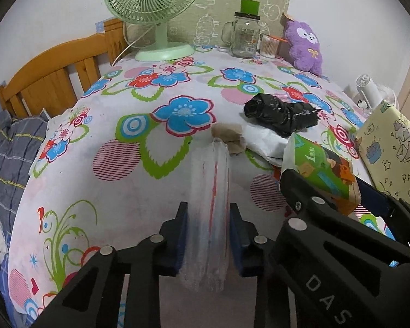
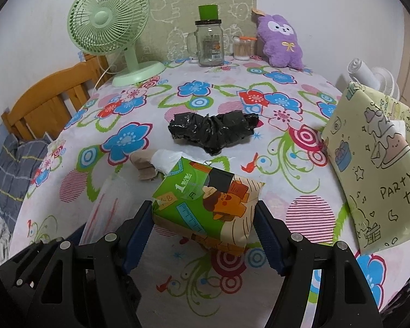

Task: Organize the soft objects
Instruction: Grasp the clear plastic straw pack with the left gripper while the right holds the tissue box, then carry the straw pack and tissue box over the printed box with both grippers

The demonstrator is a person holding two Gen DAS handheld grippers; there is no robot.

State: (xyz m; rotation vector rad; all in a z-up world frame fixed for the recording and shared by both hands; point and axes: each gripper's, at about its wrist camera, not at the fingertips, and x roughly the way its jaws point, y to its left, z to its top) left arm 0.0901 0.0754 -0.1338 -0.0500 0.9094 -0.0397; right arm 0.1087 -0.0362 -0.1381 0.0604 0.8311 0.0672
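Clear, crinkled plastic with a red stripe, a thin bag (image 1: 209,205) gathered into a long strip, is pinched between the blue pads of the left gripper (image 1: 208,235), whose jaws are closed on it. The strip's long axis runs straight away from the gripper toward the far edge of the table (image 1: 139,191), its far end lying near a folded brown paper piece (image 1: 228,136).

To its right, the right gripper (image 2: 203,229) has its jaws spread around the green and orange tissue pack (image 2: 205,199), one pad against each side, gripping it across its width. The pack sits near the table's near edge, tilted, its long axis pointing away toward the far left, with white tissue (image 2: 165,158) showing at its far end.

At the table's middle lies a crumpled black plastic bag (image 2: 213,131), long axis running left to right, well apart from both grippers. A pale yellow printed bag (image 2: 374,164) leans at the right edge.

Along the far edge stand a green fan (image 2: 109,30) at the left corner, a glass jar mug (image 2: 209,43) with a green lid, a cotton swab tub (image 2: 243,47), and a purple plush toy (image 2: 283,41) toward the right corner.

Flowered cloth lies bare across the left half of the table and between the black bag and the far-edge row.
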